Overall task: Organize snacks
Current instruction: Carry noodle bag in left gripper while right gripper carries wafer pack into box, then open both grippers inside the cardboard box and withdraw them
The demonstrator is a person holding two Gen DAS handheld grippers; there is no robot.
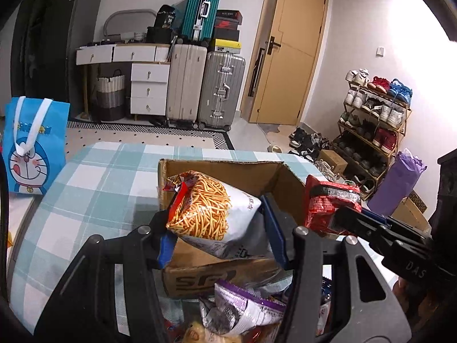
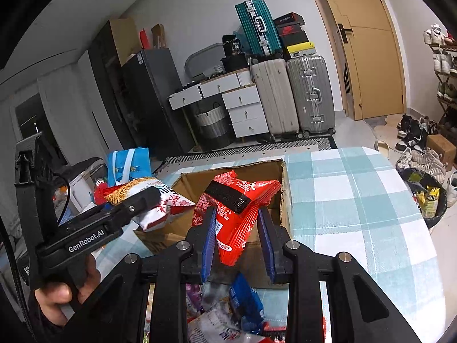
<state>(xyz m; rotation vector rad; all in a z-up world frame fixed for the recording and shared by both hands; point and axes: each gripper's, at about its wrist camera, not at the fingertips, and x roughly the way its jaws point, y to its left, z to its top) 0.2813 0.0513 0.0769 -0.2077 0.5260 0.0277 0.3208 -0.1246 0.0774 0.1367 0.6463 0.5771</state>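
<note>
My left gripper (image 1: 220, 223) is shut on a white noodle-snack bag (image 1: 211, 208) and holds it above the near edge of an open cardboard box (image 1: 225, 168). My right gripper (image 2: 237, 228) is shut on a red snack bag (image 2: 240, 208) over the same box (image 2: 257, 171). Each gripper shows in the other's view: the right gripper (image 1: 351, 214) with the red bag (image 1: 328, 200), the left gripper (image 2: 148, 197) with the noodle bag (image 2: 148, 197). Loose snack packets (image 1: 242, 308) lie below the grippers, in front of the box; they also show in the right wrist view (image 2: 237, 314).
The box stands on a table with a teal checked cloth (image 1: 94, 188). A blue Doraemon bag (image 1: 34, 143) stands at the left. Suitcases (image 1: 205, 91), white drawers (image 1: 148, 88) and a shoe rack (image 1: 374, 114) line the room behind. A bin (image 2: 428, 197) stands by the table's right.
</note>
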